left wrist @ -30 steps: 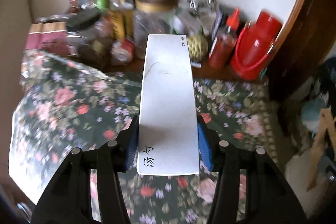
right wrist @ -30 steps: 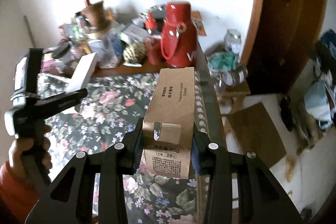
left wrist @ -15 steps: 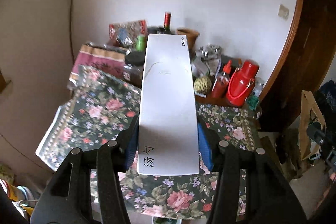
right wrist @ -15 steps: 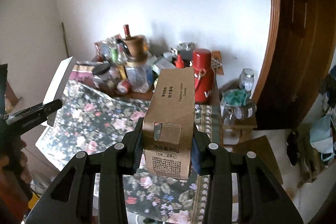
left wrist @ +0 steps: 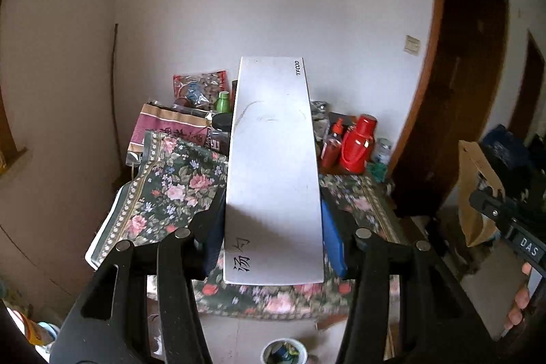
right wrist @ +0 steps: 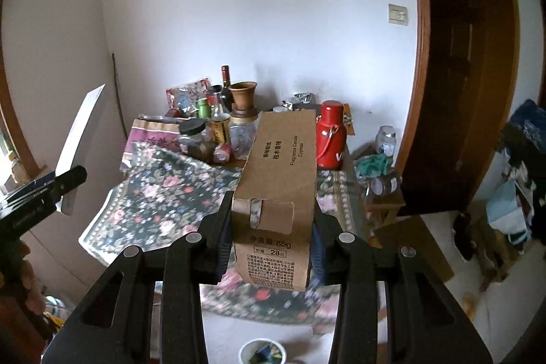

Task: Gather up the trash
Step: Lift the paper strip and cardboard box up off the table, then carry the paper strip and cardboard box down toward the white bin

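Note:
My left gripper [left wrist: 273, 227] is shut on a long white box [left wrist: 273, 166] with black characters near its end, held in the air in front of the table. The box also shows at the left of the right wrist view [right wrist: 80, 142]. My right gripper [right wrist: 271, 227] is shut on a brown cardboard candle box [right wrist: 279, 179], held above the table's front edge. That box shows at the right of the left wrist view [left wrist: 476, 190]. A small white bin [right wrist: 262, 353] with trash inside stands on the floor below; it also shows in the left wrist view [left wrist: 284, 351].
A table with a floral cloth [right wrist: 163, 193] stands against the wall. Its back holds bottles, jars, a clay pot [right wrist: 242, 94] and a red thermos [right wrist: 330, 135]. A brown door [right wrist: 467, 74] is at the right. Clutter and cardboard [right wrist: 419, 244] lie on the floor.
Both grippers have pulled back and up from the table with their boxes. The whole table, the floor and the white bin have come into view.

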`<state>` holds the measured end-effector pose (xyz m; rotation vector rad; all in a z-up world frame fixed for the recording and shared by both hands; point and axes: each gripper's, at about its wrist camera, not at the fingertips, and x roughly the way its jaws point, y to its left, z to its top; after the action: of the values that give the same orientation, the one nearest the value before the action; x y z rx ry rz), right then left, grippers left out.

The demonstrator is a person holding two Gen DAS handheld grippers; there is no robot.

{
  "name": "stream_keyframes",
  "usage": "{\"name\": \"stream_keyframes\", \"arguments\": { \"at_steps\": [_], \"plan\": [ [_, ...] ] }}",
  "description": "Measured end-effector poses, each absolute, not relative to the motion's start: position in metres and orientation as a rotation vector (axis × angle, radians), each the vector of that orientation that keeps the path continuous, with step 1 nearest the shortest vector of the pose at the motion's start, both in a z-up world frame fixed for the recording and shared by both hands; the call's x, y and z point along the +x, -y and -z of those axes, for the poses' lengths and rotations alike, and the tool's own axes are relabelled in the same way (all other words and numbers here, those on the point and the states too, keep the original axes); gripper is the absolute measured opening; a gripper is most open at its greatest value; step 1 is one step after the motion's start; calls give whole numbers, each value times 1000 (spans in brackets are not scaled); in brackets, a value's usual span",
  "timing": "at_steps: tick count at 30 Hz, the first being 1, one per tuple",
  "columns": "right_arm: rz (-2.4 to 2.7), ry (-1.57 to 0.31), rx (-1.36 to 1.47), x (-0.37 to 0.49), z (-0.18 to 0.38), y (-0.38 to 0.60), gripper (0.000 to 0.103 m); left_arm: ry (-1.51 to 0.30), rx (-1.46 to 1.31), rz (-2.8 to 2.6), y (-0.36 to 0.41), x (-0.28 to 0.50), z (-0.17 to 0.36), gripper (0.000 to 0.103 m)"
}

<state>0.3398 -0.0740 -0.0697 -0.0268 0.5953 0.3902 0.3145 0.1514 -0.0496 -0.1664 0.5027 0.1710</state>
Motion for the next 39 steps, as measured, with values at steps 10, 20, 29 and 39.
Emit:
{"name": "stream_keyframes", "arguments": {
  "at_steps": [10,20,29,39],
  "plan": [
    [-342,-645,-23,248,84,57,35,-539,-141,-102,-160,217,70,50],
    [-310,-752,-25,208,108,65,35,-664,-137,-22,-137,191,100,50],
    [-324,-885,-10,222,165,91,35,-808,-137,-14,-103,199,155,50],
    [-345,-1083,-63,252,283,113,35,-1032,-168,-23,-60,231,288,50]
  ]
}}
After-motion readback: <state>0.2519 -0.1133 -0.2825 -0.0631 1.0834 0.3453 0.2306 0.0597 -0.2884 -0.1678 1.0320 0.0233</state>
